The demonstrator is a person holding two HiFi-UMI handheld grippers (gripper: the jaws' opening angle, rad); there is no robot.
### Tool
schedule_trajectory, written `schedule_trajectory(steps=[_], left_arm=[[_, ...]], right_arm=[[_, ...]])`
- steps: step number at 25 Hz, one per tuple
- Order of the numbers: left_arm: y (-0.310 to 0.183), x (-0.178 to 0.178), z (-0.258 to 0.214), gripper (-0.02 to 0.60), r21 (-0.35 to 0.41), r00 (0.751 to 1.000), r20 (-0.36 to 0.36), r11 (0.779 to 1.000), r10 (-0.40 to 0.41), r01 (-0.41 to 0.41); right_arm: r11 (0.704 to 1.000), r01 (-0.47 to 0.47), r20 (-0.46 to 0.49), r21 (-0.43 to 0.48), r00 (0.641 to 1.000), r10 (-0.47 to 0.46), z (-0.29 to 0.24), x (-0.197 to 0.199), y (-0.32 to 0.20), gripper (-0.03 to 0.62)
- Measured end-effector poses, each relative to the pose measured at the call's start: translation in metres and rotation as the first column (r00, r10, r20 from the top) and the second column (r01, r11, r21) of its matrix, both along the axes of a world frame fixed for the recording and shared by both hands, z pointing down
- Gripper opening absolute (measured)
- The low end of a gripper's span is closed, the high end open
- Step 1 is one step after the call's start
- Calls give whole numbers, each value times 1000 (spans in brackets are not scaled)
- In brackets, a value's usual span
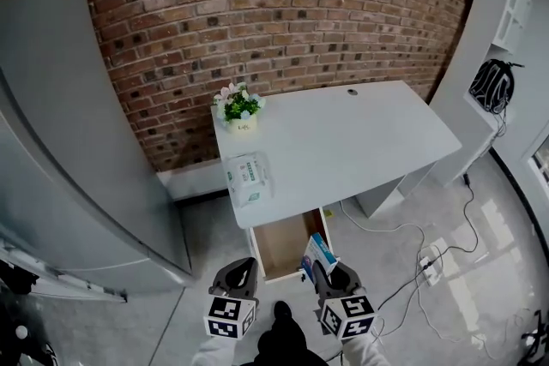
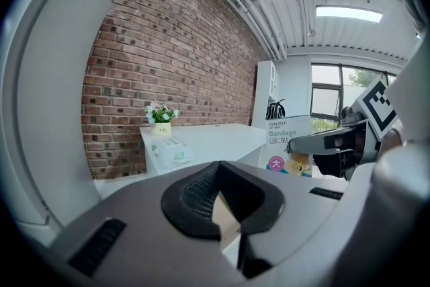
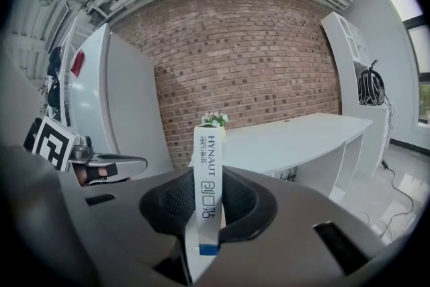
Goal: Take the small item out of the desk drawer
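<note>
Right gripper point(image 3: 208, 209) clamped on the thin bandage box point(image 3: 207, 165), which looks clear of the open drawer point(image 1: 279, 246). Left gripper point(image 2: 218, 203) closed, empty. We'd squeeze steadily, avoid tilting, and place it on the bench point(image 1: 360, 141).

The room is an office or studio of loft type. Indicators:

- A bare brick wall point(image 1: 283, 21) forms the back boundary.
- A white desk point(image 1: 360, 141) stands at this wall, with one drawer point(image 1: 279, 244) pulled open below its front edge.
- A small potted plant point(image 1: 241, 109) and a pack of tissues point(image 1: 249, 178) sit on the desk.
- A tall white shelving unit point(image 1: 506, 13) stands to the right, with a dark bundle point(image 1: 493, 86) hanging in one compartment.
- Loose cords point(image 1: 403, 229) run over the glossy pale floor point(image 1: 489, 210) to a power strip point(image 1: 426, 263).
- Overhead are exposed conduits point(image 2: 269, 3) and a flat light panel point(image 2: 349, 12).
- Large windows point(image 2: 329, 101) fill the far side.
</note>
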State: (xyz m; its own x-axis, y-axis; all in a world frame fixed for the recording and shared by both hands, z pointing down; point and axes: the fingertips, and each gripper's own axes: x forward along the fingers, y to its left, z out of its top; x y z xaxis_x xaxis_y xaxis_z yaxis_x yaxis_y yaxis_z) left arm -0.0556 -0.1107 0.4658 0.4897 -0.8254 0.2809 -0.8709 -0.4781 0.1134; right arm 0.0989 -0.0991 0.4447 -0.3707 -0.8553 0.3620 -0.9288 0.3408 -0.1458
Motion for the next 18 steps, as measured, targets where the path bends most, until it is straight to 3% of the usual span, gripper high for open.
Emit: schedule_trajectory(steps=[5,18], left_arm=[[8,-4,-5,15,16,1000,-4,1000,-1,1],[20,-12,-13,15,28,1000,-7,1000,-3,3]], right_arm=[[1000,-11,28,7,1000,11,-3,0,8,92],[998,-11,-5,65,1000,12,-16,-5,13,89]])
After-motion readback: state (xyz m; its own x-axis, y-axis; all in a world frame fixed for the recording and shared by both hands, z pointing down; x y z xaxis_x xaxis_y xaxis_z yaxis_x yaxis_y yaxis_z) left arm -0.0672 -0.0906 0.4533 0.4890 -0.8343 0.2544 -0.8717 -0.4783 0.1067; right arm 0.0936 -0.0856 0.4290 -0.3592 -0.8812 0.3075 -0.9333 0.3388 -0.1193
